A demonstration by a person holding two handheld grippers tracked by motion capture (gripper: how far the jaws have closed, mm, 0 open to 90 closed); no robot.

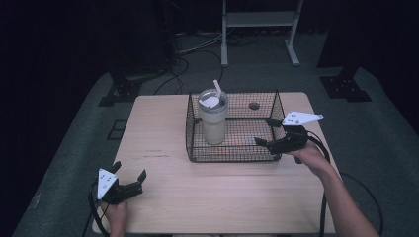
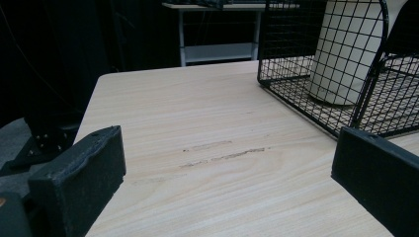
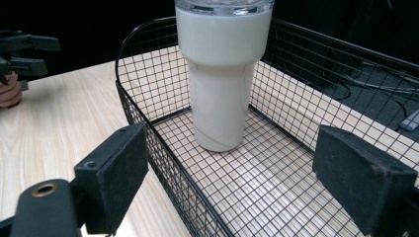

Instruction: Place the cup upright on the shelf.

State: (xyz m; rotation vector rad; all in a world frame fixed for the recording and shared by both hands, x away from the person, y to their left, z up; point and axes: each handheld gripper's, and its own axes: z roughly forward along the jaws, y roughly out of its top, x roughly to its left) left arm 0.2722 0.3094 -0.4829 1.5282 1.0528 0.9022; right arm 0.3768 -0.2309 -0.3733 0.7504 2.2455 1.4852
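— Dark curtains are closing in the room behind you, and from the high view a pale wooden table (image 1: pixel 217 197) is carrying a black wire basket (image 1: pixel 234 154). What are you seeing inside it?

— Your cream tumbler (image 1: pixel 213 121) is standing upright in the basket's left part, a straw (image 1: pixel 217 89) leaning out of its lid. No brand or lettering is readable on it.

— And your grippers?

— Your right gripper (image 1: pixel 265 132) is hovering at the basket's right end, jaws apart and holding nothing, well apart from the tumbler. Your left gripper (image 1: pixel 129 170) is sitting near the table's front left corner, jaws apart too.

— In the left gripper view?

— You are looking across bare wood, with faint scuff marks (image 2: pixel 225 150) lying between your jaws. The basket (image 2: pixel 276 86) is standing off to the right, its mesh screening the tumbler (image 2: pixel 346 54).

— In the right gripper view?

— Your jaws are straddling the basket's near wall (image 3: pixel 163 148). The tumbler (image 3: pixel 220 79) is standing ahead on the mesh floor, unlabelled. Your left gripper (image 3: pixel 22 52) is showing far off.
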